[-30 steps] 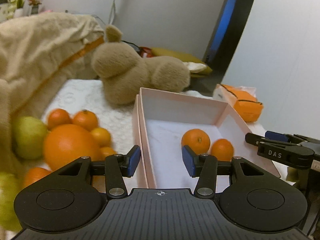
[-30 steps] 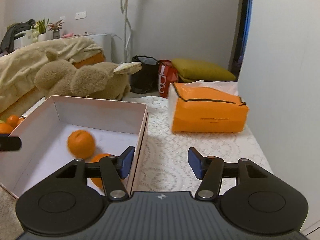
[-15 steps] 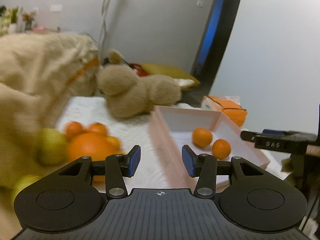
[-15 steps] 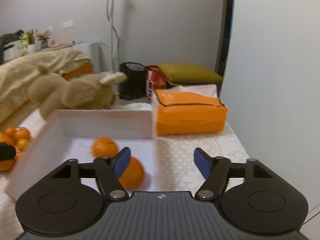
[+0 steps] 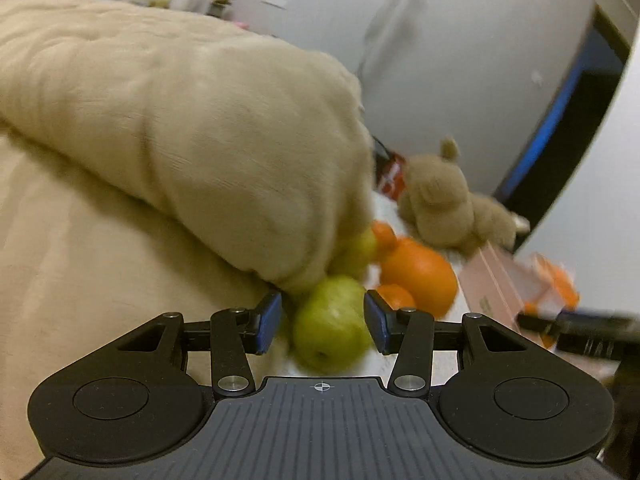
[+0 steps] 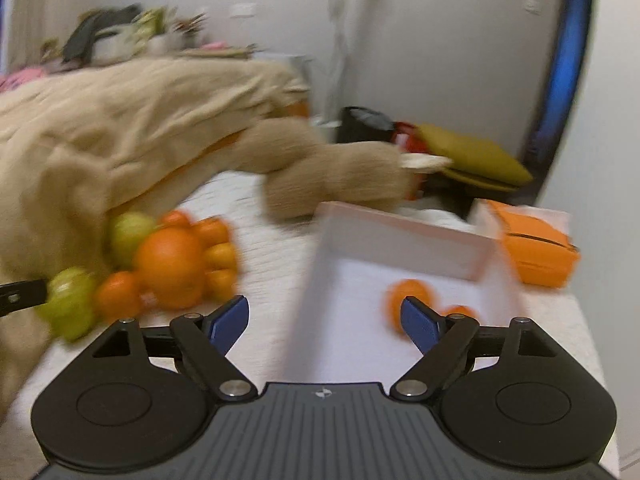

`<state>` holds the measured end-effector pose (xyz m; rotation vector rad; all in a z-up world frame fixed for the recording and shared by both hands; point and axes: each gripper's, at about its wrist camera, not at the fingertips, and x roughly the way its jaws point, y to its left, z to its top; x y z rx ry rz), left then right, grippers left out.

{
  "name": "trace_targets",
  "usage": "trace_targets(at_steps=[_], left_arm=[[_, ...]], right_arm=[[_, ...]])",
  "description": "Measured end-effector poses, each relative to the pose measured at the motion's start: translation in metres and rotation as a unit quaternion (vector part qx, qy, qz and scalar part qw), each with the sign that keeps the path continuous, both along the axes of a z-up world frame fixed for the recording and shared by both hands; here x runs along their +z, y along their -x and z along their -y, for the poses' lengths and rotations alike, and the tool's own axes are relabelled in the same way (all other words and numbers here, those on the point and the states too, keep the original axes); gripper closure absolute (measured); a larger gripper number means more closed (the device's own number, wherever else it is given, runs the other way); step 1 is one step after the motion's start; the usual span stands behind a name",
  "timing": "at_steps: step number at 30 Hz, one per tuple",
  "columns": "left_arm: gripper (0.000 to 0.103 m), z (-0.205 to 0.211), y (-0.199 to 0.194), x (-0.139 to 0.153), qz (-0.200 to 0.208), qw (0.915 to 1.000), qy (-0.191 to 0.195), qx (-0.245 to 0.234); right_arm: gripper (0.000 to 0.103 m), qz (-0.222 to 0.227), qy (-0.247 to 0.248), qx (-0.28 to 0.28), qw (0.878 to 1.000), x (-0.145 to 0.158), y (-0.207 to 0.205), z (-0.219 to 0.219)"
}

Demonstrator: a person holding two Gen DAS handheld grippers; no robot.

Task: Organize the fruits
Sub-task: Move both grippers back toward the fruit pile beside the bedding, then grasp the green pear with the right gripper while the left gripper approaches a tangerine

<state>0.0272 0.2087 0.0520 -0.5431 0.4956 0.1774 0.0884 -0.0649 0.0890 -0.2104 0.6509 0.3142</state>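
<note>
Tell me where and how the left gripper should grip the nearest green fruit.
Judging by its round shape, grip the green fruit across its widest middle, left gripper coming straight ahead from the open near side; the beige blanket crowds its far left.

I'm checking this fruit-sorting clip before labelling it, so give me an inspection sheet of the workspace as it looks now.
Surface: white lace cloth, partly covered by a beige blanket.
Job's things: fruit pile by the blanket with green apples, one large orange and small oranges; pink box holding two oranges.
Clutter: plush toy, orange tissue pack.
Grippers: left tongs open, a green apple between the pads, contact unclear; right tongs opening, nothing between them.
Cables: a pale cord hangs on the far wall.
Surroundings: olive cushion, plants on a shelf, blurred.
</note>
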Motion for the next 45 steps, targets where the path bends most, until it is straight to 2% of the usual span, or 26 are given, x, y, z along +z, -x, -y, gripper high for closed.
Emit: trace_targets(at_steps=[4,7,12,13,15,17,20,24,25,27,32,38,43,45], left_arm=[[0.052,-0.026,0.014,0.001,0.005,0.9984,0.029,0.049],[0.052,-0.036,0.018,0.001,0.003,0.9964,0.032,0.078],[0.052,-0.044,0.024,0.004,0.002,0.9948,0.022,0.099],[0.052,-0.045,0.024,0.005,0.0,0.9947,0.021,0.1],[0.052,-0.044,0.022,0.003,-0.003,0.9947,0.02,0.101],[0.052,-0.041,0.017,0.002,-0.004,0.9944,0.015,0.104],[0.052,-0.041,0.02,0.002,-0.005,0.9944,0.01,0.105],[0.052,-0.04,0.02,0.003,-0.004,0.9946,0.01,0.103],[0.053,-0.04,0.02,0.002,-0.004,0.9948,0.01,0.102],[0.053,-0.039,0.02,0.002,-0.004,0.9951,0.009,0.098],[0.053,-0.035,0.019,0.003,-0.003,0.9962,0.005,0.087],[0.053,-0.028,0.017,0.003,-0.005,0.9976,0.0,0.068],[0.053,-0.022,0.013,0.002,-0.001,0.999,0.006,0.044],[0.053,-0.015,0.01,0.002,0.007,0.9999,0.009,0.013]], right_arm=[[0.015,-0.028,-0.033,0.04,0.998,-0.004,0.013,-0.043],[0.015,-0.029,-0.063,0.076,0.995,-0.009,0.023,-0.07],[0.016,-0.047,-0.079,0.098,0.991,-0.022,0.023,-0.113],[0.017,-0.046,-0.076,0.101,0.991,-0.025,0.024,-0.118],[0.028,-0.034,-0.057,0.111,0.992,-0.031,0.028,-0.132],[0.033,-0.019,-0.03,0.123,0.992,-0.037,0.034,-0.146],[0.033,0.01,0.012,0.143,0.99,-0.048,0.045,-0.163],[0.032,0.027,0.038,0.153,0.987,-0.062,0.05,-0.174],[0.033,0.033,0.044,0.155,0.986,-0.063,0.051,-0.174],[0.041,0.037,0.05,0.152,0.986,-0.061,0.053,-0.172],[0.043,0.001,0.025,0.157,0.987,-0.05,0.053,-0.15],[0.043,-0.005,0.024,0.149,0.988,-0.036,0.075,-0.102],[0.043,-0.037,0.019,0.081,0.996,-0.042,0.077,-0.043],[0.042,-0.048,-0.009,0.053,0.997,-0.044,0.079,-0.013]])
